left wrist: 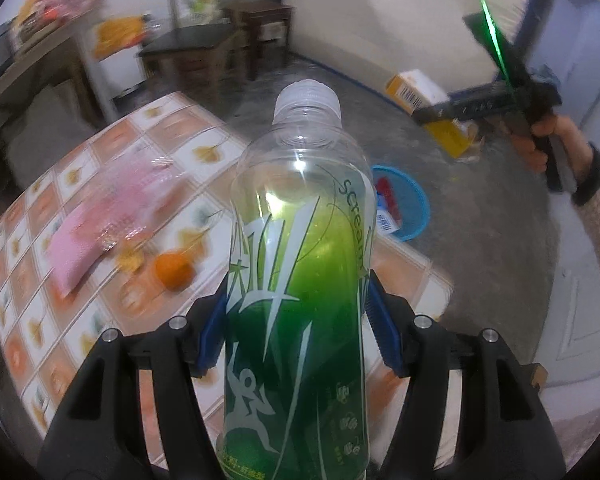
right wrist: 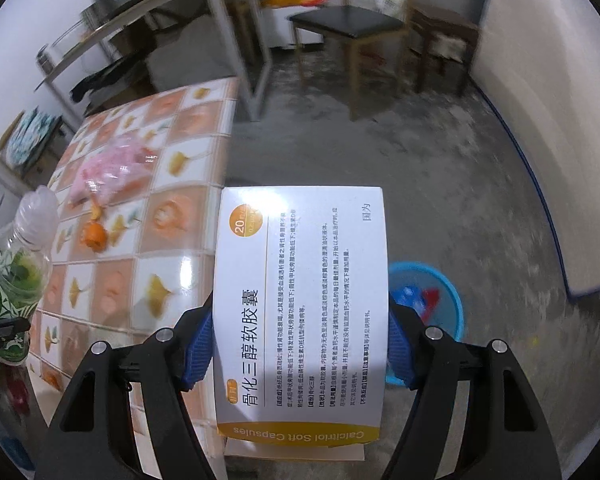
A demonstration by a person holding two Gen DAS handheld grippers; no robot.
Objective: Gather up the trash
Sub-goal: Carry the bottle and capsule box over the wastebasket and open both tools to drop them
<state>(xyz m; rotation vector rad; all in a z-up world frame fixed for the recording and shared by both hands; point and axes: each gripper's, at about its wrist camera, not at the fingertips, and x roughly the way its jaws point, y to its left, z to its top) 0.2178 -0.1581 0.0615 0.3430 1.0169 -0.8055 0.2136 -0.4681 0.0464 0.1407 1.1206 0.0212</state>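
My left gripper [left wrist: 296,320] is shut on a clear plastic bottle with a green label [left wrist: 300,280], its blue pads pressing both sides. The bottle is also seen at the left edge of the right wrist view [right wrist: 18,264]. My right gripper [right wrist: 300,340] is shut on a white and yellow medicine box [right wrist: 300,300]; in the left wrist view that box [left wrist: 416,88] sits at the upper right, carried by a hand [left wrist: 556,144]. A blue bin [left wrist: 408,208] with some trash inside stands on the concrete floor beside the table; in the right wrist view the bin [right wrist: 440,300] is just behind the box.
The tiled table [left wrist: 100,320] carries a pink plastic bag [left wrist: 108,216], an orange peel [left wrist: 174,272] and scraps. Same table [right wrist: 160,280] lies left in the right wrist view. A dark chair [right wrist: 348,24], a stool and a shelf stand at the back. A white wall [right wrist: 540,120] runs on the right.
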